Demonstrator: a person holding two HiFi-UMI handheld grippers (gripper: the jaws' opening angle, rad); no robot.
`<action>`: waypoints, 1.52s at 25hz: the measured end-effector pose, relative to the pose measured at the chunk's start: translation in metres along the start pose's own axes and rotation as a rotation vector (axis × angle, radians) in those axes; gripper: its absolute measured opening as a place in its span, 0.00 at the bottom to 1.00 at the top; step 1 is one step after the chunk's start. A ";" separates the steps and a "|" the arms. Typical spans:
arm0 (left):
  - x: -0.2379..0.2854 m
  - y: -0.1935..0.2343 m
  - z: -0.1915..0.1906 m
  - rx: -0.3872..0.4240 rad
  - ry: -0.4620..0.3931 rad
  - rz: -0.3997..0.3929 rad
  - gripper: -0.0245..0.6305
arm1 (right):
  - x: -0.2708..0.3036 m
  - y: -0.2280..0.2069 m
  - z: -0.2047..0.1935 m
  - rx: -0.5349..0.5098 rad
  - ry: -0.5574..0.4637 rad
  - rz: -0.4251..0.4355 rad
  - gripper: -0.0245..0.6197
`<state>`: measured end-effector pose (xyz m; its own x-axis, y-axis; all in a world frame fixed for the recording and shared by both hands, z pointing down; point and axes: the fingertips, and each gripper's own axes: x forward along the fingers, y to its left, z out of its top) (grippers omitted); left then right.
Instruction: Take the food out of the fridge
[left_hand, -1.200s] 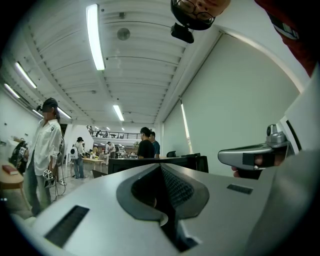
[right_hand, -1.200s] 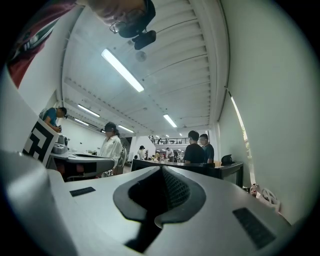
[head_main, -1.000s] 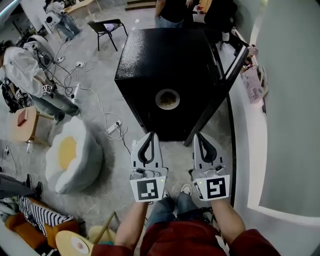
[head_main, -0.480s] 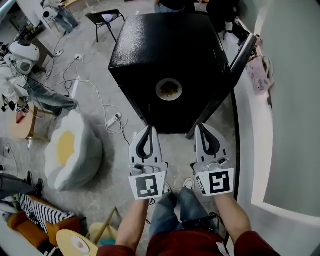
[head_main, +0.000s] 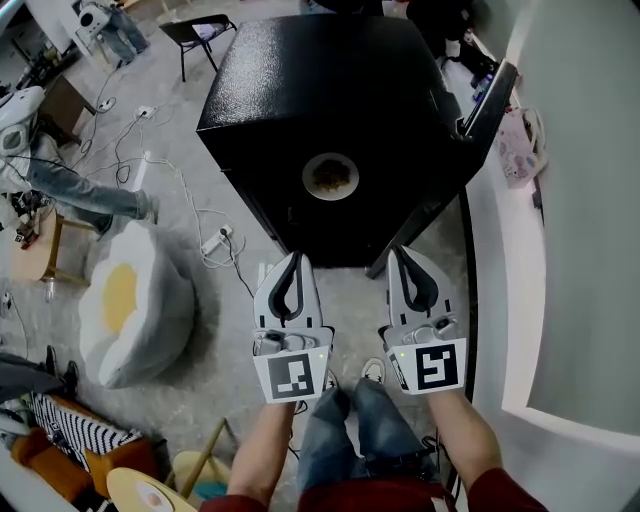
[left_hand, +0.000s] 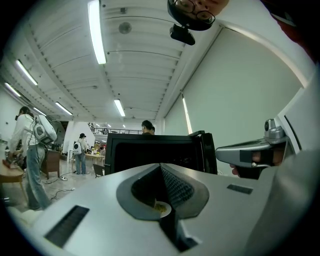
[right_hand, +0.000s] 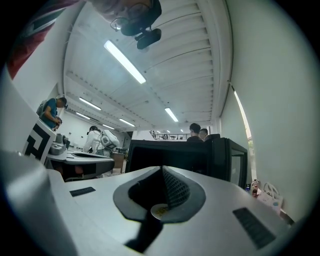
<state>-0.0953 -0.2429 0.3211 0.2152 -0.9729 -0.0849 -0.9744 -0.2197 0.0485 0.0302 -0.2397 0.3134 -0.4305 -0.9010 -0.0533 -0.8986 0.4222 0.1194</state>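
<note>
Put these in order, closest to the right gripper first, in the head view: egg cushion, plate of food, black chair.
Nearest to the right gripper first:
1. Plate of food, just ahead on top of the fridge.
2. Egg cushion, low down, far left.
3. Black chair, at the back, beyond the fridge.

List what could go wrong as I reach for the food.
Both the left gripper and right gripper are shut; pushed in so, their fingers could shove the round white plate of food deeper into the black fridge. The open fridge door stands on the right gripper's side and might get knocked.
</note>
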 end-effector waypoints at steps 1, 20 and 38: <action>0.001 0.001 -0.003 -0.001 -0.001 0.002 0.06 | 0.001 0.000 -0.005 0.002 0.002 -0.002 0.07; 0.018 0.018 -0.076 0.011 0.025 0.019 0.06 | 0.034 0.013 -0.082 0.022 0.016 0.035 0.07; 0.041 0.030 -0.148 0.033 0.008 0.021 0.06 | 0.061 0.023 -0.153 0.019 0.009 0.050 0.07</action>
<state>-0.1060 -0.3000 0.4664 0.1952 -0.9778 -0.0761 -0.9802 -0.1970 0.0176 -0.0036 -0.2997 0.4648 -0.4741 -0.8796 -0.0392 -0.8775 0.4685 0.1024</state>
